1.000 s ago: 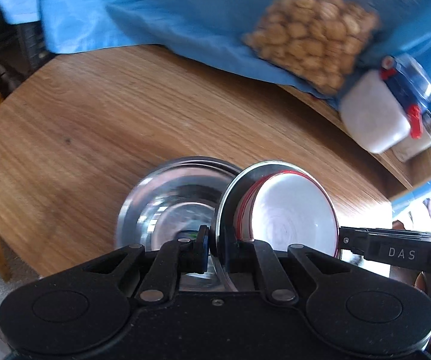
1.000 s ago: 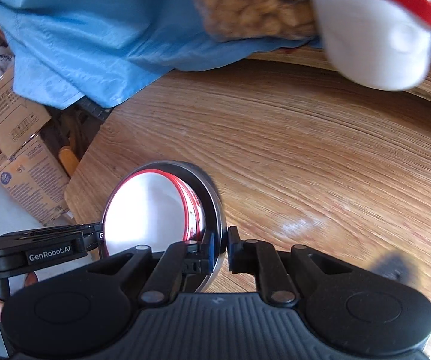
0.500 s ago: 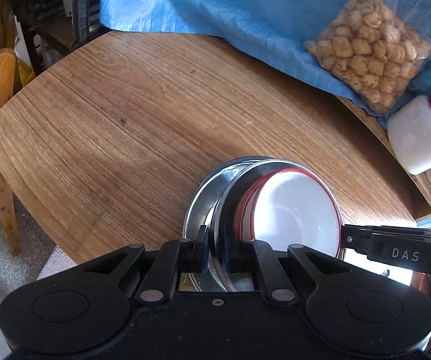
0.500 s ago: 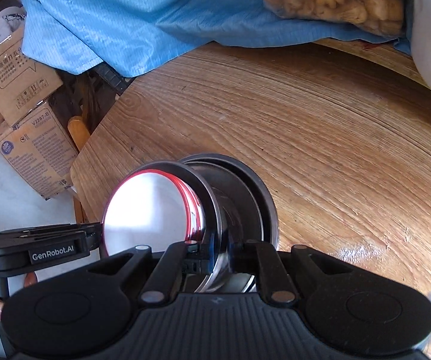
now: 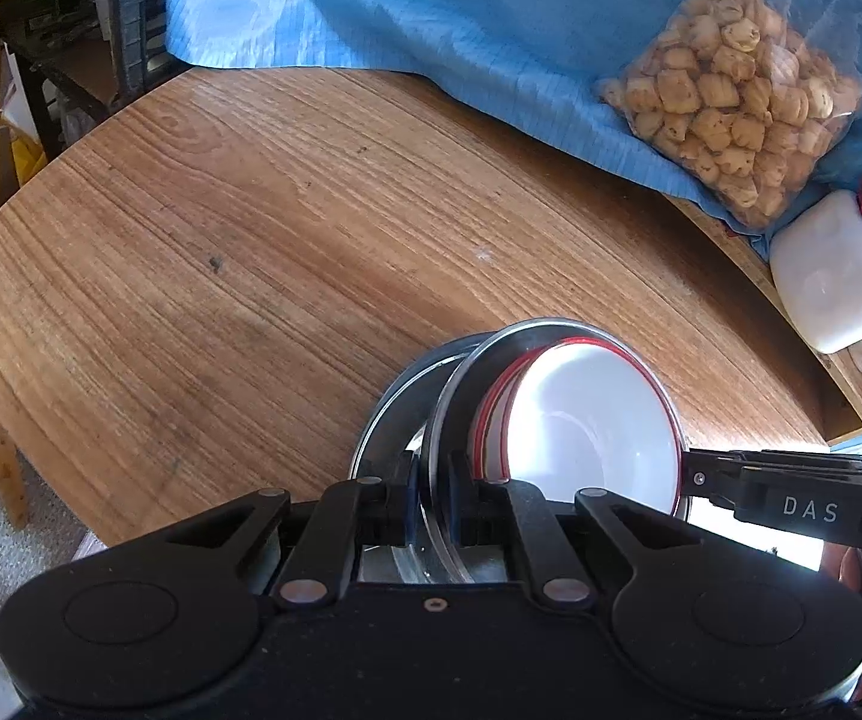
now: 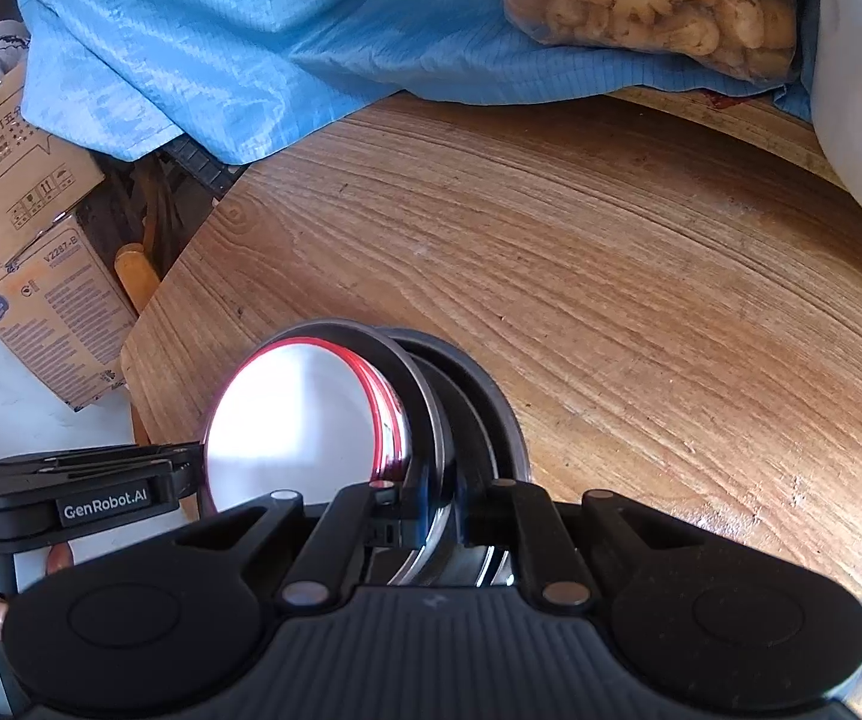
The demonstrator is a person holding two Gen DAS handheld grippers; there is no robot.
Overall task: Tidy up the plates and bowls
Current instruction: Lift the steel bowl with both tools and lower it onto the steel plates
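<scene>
Steel plate (image 5: 460, 396), tilted on edge, is clamped at its rim from both sides: the left gripper (image 5: 431, 504) is clenched on the near rim, and the right gripper (image 6: 433, 507) is likewise clenched on the rim of the same plate. Red-rimmed white bowls (image 5: 586, 426) nest inside it. A second steel dish (image 5: 395, 408) sits just behind, on the wooden table (image 5: 263, 252) near its front edge. Lettering "DAS" is legible on the right gripper's side; "GenRobot.AI" on the left's. Farther back: a blue cloth (image 5: 431, 12), a clear bag of biscuits (image 5: 736, 102) lying on it, and a white container (image 5: 826, 282) beside. Cardboard boxes (image 6: 29, 252) bear print, partly legible as "V2287-B".
</scene>
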